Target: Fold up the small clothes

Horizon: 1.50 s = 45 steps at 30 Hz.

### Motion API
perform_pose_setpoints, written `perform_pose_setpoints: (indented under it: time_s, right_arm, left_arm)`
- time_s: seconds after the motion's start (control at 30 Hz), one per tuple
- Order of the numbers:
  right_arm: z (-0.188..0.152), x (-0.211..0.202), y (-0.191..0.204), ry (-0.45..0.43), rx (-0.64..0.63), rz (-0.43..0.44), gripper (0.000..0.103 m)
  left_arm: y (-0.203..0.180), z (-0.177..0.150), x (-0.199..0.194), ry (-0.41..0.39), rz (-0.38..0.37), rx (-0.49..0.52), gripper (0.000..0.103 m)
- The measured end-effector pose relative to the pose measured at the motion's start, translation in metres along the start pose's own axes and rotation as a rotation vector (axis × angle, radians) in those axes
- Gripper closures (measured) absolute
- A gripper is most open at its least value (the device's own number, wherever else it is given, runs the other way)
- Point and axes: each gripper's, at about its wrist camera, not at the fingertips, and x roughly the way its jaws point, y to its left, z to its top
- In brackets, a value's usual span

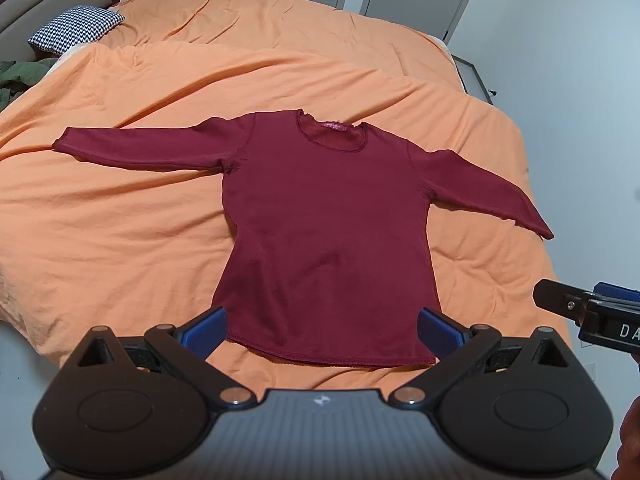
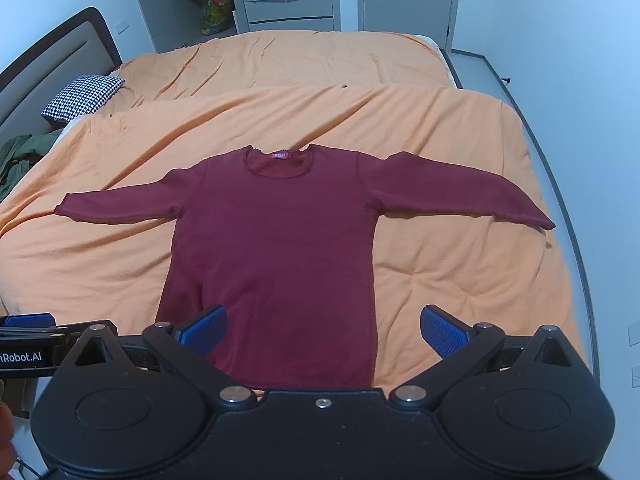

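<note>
Jaws wide on both left gripper (image 1: 322,330) and right gripper (image 2: 322,330), hovering over flat maroon shirt (image 1: 324,216)'s hem at 6 o'clock; nothing folded, next probably sleeve (image 1: 136,146) at 9 o'clock.

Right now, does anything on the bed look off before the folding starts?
Nothing serious. The maroon shirt lies flat, sleeves spread, though the orange duvet beneath is creased. A green garment sits crumpled at the bed's far left edge.

left gripper (image 1: 322,330): fingers spread wide, empty | right gripper (image 2: 323,330): fingers spread wide, empty

Shirt hem (image 2: 304,380) behind right gripper (image 2: 322,330)
</note>
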Motion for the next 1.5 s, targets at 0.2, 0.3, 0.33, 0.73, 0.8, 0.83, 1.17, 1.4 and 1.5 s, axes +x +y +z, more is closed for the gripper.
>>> perform_pose_setpoints:
  time_s: [0.2, 0.3, 0.33, 0.73, 0.8, 0.83, 1.17, 1.4, 1.5]
  right_arm:
    - [0.0004, 0.0003, 0.0005, 0.000, 0.001, 0.002, 0.001]
    - [0.0010, 0.0005, 0.0006, -0.001, 0.001, 0.002, 0.001]
    - [0.0017, 0.0003, 0.0008, 0.000, 0.001, 0.002, 0.001]
    - [0.0071, 0.0011, 0.0030, -0.008, 0.002, 0.002, 0.001]
    - [0.0081, 0.0010, 0.0035, -0.009, 0.001, 0.003, 0.001]
    - [0.0080, 0.0010, 0.0036, -0.008, 0.001, 0.003, 0.001]
    - [0.0079, 0.0012, 0.0052, -0.008, -0.002, 0.004, 0.001]
    - [0.0082, 0.0017, 0.0045, -0.008, 0.001, 0.005, 0.001]
    - [0.0081, 0.0018, 0.0044, -0.009, 0.000, 0.004, 0.001]
  left_arm:
    - [0.0020, 0.0014, 0.0000, 0.005, 0.000, -0.001, 0.000]
    - [0.0026, 0.0020, -0.0004, 0.005, -0.003, 0.000, 0.000]
    - [0.0026, 0.0021, -0.0003, 0.005, -0.004, 0.000, 0.000]
    - [0.0042, 0.0061, -0.0005, 0.006, -0.002, -0.008, 0.000]
    - [0.0046, 0.0069, -0.0004, 0.006, -0.002, -0.007, 0.000]
    - [0.0050, 0.0068, -0.0004, 0.006, -0.002, -0.007, 0.000]
    - [0.0073, 0.0070, 0.0006, 0.009, -0.006, -0.008, 0.000]
    - [0.0075, 0.0058, 0.0020, 0.008, -0.009, -0.008, 0.000]
    - [0.0068, 0.0054, 0.0029, 0.007, -0.011, -0.005, 0.000]
